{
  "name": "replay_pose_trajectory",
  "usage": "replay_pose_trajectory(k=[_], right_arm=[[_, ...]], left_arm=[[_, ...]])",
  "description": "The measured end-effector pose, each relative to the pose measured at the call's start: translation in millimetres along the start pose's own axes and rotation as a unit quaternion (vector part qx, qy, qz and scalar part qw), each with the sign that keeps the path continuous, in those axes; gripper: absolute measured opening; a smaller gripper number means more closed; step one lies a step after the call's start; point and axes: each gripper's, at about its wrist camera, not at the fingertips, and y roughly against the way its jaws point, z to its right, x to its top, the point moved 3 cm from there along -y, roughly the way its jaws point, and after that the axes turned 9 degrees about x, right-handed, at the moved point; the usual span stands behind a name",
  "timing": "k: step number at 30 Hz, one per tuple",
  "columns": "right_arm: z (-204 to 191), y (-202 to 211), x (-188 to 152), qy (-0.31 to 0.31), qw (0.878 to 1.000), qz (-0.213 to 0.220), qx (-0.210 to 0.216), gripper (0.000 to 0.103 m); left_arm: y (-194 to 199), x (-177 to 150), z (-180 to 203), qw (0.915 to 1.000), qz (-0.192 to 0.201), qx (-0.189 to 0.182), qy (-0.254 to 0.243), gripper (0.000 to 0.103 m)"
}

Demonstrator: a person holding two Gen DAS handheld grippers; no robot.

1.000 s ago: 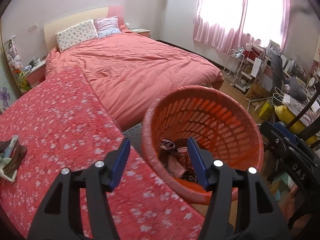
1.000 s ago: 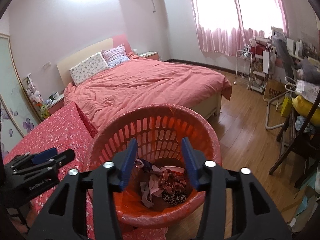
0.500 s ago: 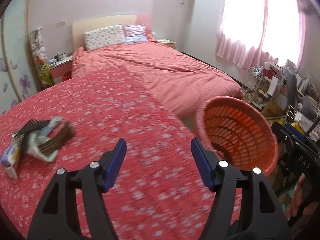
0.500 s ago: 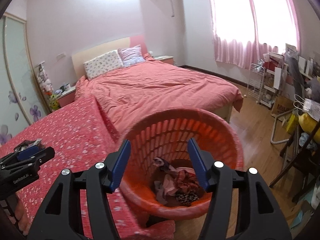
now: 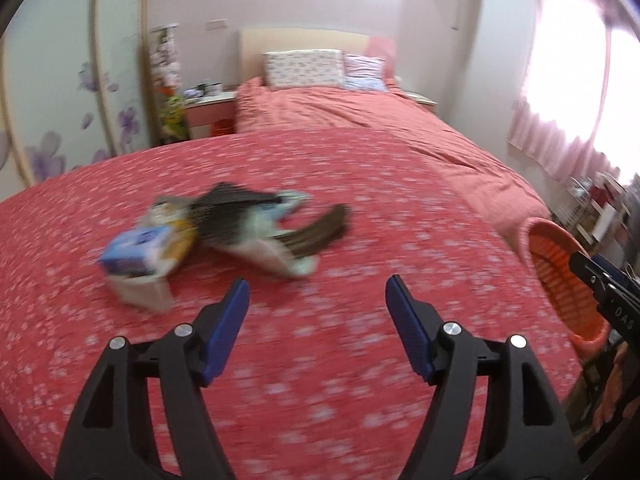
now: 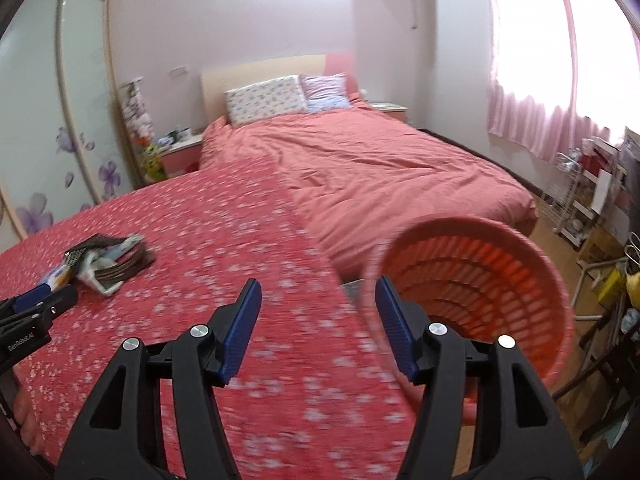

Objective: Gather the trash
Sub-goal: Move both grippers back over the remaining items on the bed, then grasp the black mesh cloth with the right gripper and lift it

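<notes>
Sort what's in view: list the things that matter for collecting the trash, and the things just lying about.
For the job:
- trash pile on the floral cloth
- orange basket
- left gripper, open
- right gripper, open

Just there:
- bed
- pillows
- nightstand
- curtains

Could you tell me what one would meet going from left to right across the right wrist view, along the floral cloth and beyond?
Left claw → pile of trash → right claw → orange basket → white wire rack.

A home bedroom: bed (image 6: 360, 160), pillows (image 6: 266, 100), pink curtains (image 6: 532, 128)
</notes>
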Motion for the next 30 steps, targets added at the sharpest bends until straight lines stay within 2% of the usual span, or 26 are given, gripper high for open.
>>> replay_pose_trajectory(k=[6, 12, 20, 23, 30], right_arm=[[-41, -24, -2, 0.012, 0.999, -0.027, 0.035, 0.060], [-85, -46, -4, 0.031, 0.996, -0.050, 0.067, 0.060], [-147, -73, -8, 0.066, 0.988, -0.077, 0.118, 0.058], [-159, -84, -6, 0.073, 0.988, -0.079, 0.113, 0.055], [-167, -108, 7, 0.045, 0.989, -0.089, 0.110, 0.051]], left_arm=[[-2, -10, -73, 0.9979, -0.010, 0.040, 0.050, 0.071], [-5, -16, -116, 0.9940, -0.019, 0.070, 0.082, 0.071], [-12, -20, -148, 0.9908, -0.028, 0.087, 0.101, 0.071], [-14, -20, -156, 0.9901, -0.031, 0.089, 0.104, 0.071], [-20, -19, -163, 0.9897, -0.034, 0.087, 0.109, 0.071]])
